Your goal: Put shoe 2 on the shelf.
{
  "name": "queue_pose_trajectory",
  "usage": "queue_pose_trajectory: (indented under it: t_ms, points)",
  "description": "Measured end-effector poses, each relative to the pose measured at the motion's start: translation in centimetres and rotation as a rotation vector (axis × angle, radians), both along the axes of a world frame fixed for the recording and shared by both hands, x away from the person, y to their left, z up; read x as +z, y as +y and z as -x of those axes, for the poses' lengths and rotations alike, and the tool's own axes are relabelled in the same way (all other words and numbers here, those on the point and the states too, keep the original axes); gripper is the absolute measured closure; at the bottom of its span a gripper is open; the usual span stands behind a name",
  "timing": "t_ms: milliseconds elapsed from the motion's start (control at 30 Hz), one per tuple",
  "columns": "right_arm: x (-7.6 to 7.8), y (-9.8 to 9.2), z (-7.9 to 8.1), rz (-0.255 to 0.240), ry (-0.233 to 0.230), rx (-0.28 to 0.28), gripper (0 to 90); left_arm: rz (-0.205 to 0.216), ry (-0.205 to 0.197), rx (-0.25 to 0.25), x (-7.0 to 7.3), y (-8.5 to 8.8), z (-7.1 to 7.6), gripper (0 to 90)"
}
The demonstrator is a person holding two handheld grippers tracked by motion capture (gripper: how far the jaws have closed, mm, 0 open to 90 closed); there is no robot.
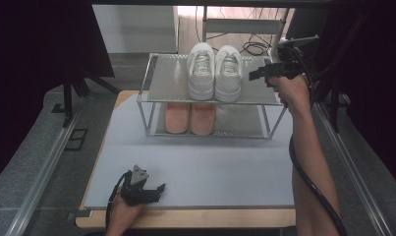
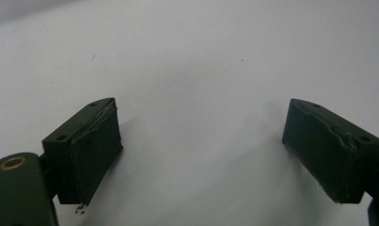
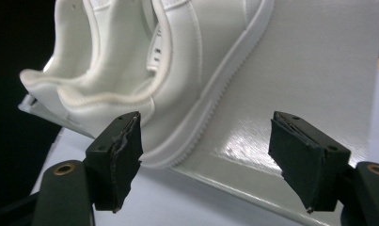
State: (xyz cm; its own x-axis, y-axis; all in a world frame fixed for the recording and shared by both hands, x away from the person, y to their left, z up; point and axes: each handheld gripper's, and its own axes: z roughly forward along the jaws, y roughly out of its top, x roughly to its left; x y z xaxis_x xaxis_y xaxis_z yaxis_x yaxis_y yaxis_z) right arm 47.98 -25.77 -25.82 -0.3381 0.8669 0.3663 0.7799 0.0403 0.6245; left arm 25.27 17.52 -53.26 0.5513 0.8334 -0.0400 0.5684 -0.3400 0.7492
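A pair of white sneakers [image 1: 215, 73] stands side by side on the top shelf of a small metal rack [image 1: 166, 84]. My right gripper [image 1: 255, 73] hovers just right of the right sneaker at shelf height, jaws open. In the right gripper view the sneaker [image 3: 187, 56] lies beyond the left jaw, and nothing sits between my right gripper's [image 3: 206, 150] jaws but bare shelf [image 3: 295, 70]. My left gripper [image 1: 158, 189] rests low near the table's front edge, open. In the left gripper view it [image 2: 201, 150] has nothing but the pale mat [image 2: 192, 70] between its jaws.
A pair of pink slippers [image 1: 189, 118] sits on the rack's lower shelf. The rack stands at the back of a pale mat [image 1: 195, 162] on a wooden table [image 1: 185, 219]. Metal rails [image 1: 43, 172] run along both sides, and cables lie on the floor behind.
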Motion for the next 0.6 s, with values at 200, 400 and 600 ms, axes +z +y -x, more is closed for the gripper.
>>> queue_pose_trajectory:
  t_ms: [200, 400, 600]
  points:
    - [-0.9, -0.4, 1.5, 0.03, -0.03, 0.037, 23.5, -0.001, 0.0, 0.001, 0.0, 0.0, 0.0, 11.2]
    - [-1.9, -0.3, 2.9, 0.04, -0.059, 0.079, 21.5, 0.0, -0.002, 0.001, 0.0, 0.0, 0.0, 11.2]
    - [-3.4, 0.0, 4.4, 0.067, -0.082, 0.121, 17.8, -0.001, -0.002, 0.001, 0.0, 0.0, 0.0, 11.2]
